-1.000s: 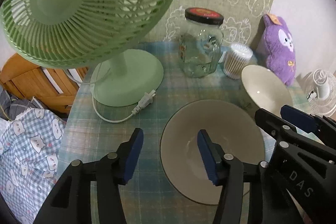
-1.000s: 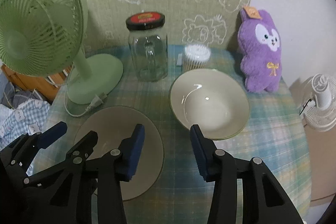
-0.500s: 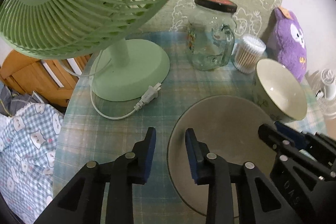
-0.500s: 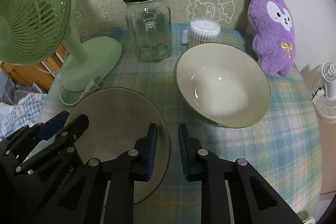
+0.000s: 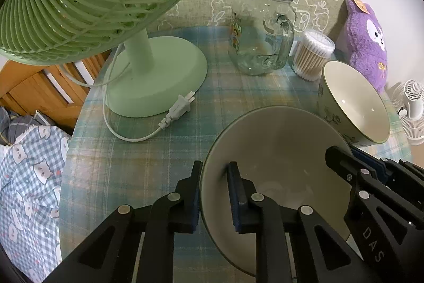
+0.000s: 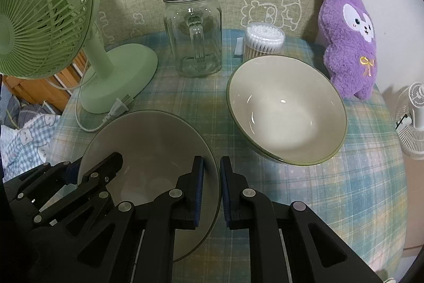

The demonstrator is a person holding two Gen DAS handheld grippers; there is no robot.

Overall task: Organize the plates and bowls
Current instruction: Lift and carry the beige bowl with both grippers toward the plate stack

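left wrist: both grippers point(image 5: 214, 187) point(image 6: 212, 184) clamp plate point(image 5: 278, 150) rim.

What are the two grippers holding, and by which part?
Both have just closed on the plate: the left gripper pinches its left rim, the right gripper its right rim. The bowl is untouched.

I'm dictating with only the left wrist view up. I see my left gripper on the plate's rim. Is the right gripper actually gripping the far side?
Observer: Yes. The right gripper has just been closing, and its pads pinch the rim of the plate, one inside and one outside.
Operator: Is the bowl touching the plate?
Observer: No. The right wrist view shows a strip of tablecloth between the bowl and the plate.
Operator: Anything in the bowl?
Observer: No. Its whole inside shows there, and it's empty.
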